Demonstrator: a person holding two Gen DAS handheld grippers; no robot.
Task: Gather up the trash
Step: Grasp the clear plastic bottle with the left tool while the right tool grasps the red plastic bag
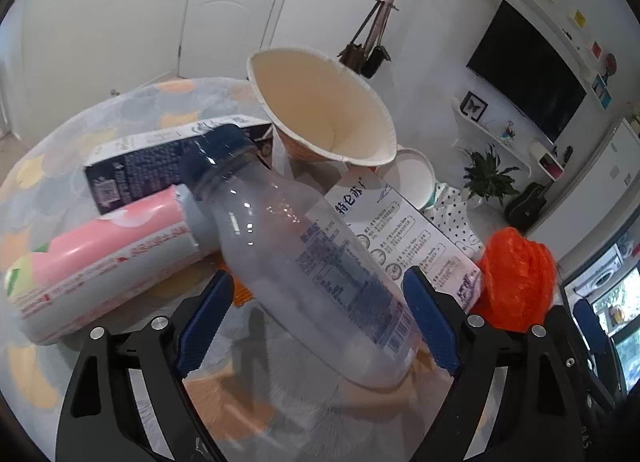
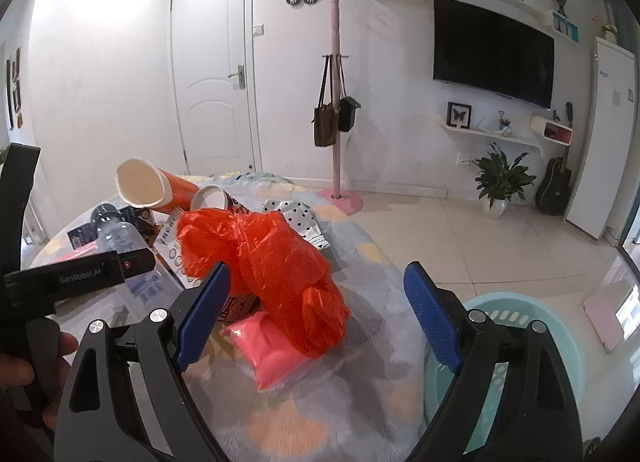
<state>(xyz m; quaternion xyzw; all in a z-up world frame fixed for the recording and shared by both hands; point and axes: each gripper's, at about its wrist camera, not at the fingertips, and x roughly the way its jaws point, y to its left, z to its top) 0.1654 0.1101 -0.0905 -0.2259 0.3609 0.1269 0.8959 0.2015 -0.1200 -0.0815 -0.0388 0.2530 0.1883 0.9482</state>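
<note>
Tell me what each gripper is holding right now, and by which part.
Neither grips anything. The left gripper is open, its fingers either side of the clear bottle's lower body, apparently without touching. The right gripper is open near the orange bag.

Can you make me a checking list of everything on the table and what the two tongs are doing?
Surface: round table under a patterned cloth.
Job's things: clear bottle, pink can, dark carton, white milk carton, orange paper cup, orange plastic bag, pink pouch.
Clutter: spotted wrapper.
Tongs: left tongs open around the bottle, pads not touching; right tongs open, empty, above the bag.
Cables: nothing seen.
Surroundings: teal basket beside the table, TV, coat stand, plant, door.
</note>
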